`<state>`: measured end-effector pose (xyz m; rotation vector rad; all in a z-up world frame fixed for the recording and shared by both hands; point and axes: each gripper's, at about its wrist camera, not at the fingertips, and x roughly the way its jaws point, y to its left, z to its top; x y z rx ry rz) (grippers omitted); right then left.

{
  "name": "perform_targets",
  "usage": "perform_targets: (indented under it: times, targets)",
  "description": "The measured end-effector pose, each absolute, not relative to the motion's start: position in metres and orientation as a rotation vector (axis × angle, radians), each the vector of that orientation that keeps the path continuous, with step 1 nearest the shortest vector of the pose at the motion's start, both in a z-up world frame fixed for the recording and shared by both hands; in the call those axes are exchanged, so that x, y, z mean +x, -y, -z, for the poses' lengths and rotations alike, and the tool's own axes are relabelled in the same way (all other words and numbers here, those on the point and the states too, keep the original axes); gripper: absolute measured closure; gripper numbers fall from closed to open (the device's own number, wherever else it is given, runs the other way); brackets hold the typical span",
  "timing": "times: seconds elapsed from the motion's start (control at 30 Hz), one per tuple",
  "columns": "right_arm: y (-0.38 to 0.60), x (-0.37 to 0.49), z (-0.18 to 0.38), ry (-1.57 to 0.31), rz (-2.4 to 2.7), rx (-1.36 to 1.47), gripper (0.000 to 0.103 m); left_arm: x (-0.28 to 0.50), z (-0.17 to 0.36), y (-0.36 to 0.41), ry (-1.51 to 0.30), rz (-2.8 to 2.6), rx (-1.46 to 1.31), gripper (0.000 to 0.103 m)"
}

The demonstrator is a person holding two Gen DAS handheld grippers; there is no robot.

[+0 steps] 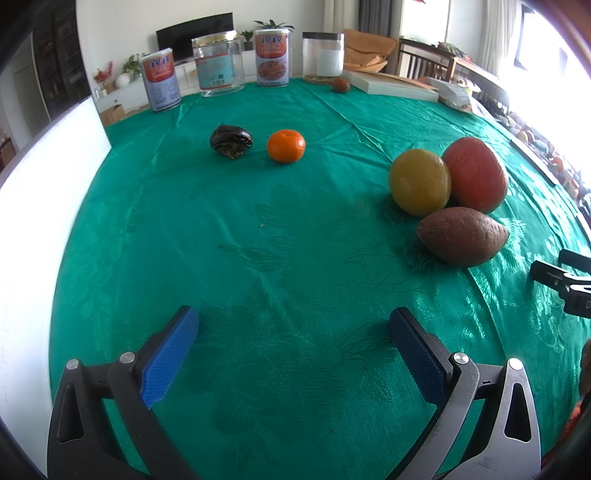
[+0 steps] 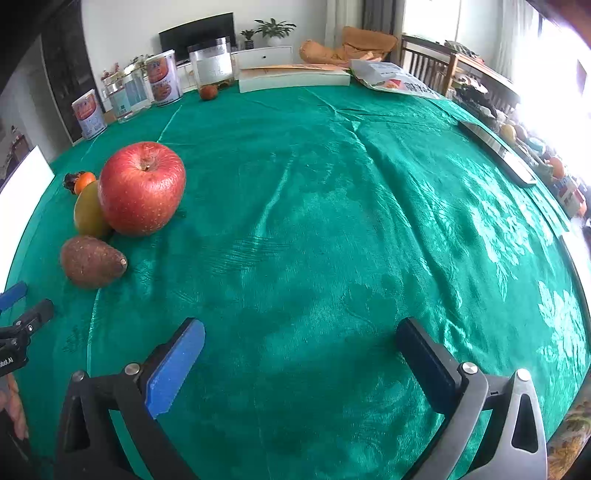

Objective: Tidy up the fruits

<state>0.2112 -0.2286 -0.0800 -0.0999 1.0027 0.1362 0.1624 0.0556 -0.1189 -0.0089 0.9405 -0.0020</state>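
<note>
a green patterned tablecloth point(image 1: 295, 258) covered the table in a living room, with a dark screen point(image 1: 195, 33) at upper left. at right of the left wrist view lay one red apple point(image 1: 476, 173), one yellow-green fruit point(image 1: 419, 182) and one brown sweet potato point(image 1: 461, 236), clustered; at centre, one mandarin point(image 1: 286, 146) beside one dark fruit point(image 1: 231, 142). four jars point(image 1: 218, 62) lined the far edge. left gripper point(image 1: 293, 325) and right gripper point(image 2: 301, 336) both stood wide apart, empty.

Two handheld grippers angled downward — the left gripper point(image 1: 293, 345) with blue-padded jaws spread wide and empty, the right gripper point(image 2: 301, 354) equally wide, holding nothing.
</note>
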Motion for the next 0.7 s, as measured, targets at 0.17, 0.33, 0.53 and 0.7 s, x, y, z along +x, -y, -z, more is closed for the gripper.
perform_targets:
  times: [0.17, 0.33, 0.53, 0.7]
  targets:
    - [0.239, 0.242, 0.081, -0.994, -0.189, -0.129, 0.0, 0.162, 0.119, -0.056, -0.94, 0.002, -0.009, 0.001]
    - [0.241, 0.275, 0.082, -0.964, -0.244, -0.154, 0.0, 0.162, 0.119, -0.056, -0.94, 0.002, -0.009, 0.001]
    - [0.239, 0.304, 0.083, -0.956, -0.303, -0.176, 0.0, 0.163, 0.119, -0.056, -0.941, 0.003, -0.01, 0.0]
    - [0.239, 0.305, 0.082, -0.955, -0.3, -0.179, 0.0, 0.163, 0.119, -0.056, -0.94, 0.003, -0.01, 0.001]
